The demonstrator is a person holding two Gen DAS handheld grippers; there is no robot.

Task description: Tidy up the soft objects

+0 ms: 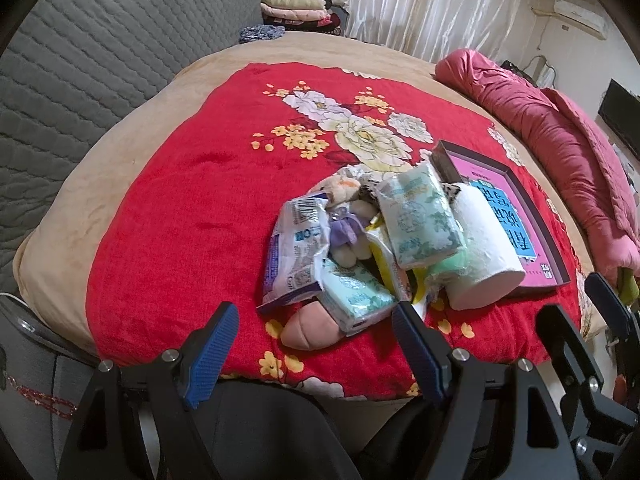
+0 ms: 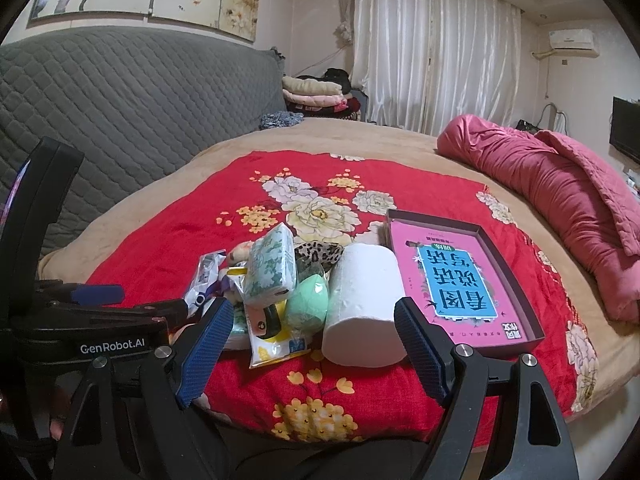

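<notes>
A heap of soft things lies on the red floral blanket: a white toilet paper roll, floral tissue packs, a white-blue wipes pack, a small plush toy and a pink soft piece. In the right wrist view the roll lies beside a mint green soft ball and a tissue pack. A shallow box with a pink book lies right of the heap. My left gripper is open, just before the heap. My right gripper is open, before the roll.
A rolled pink quilt lies along the bed's right side. A grey quilted headboard stands on the left. Folded clothes are stacked behind the bed by white curtains. The tan bed cover surrounds the blanket.
</notes>
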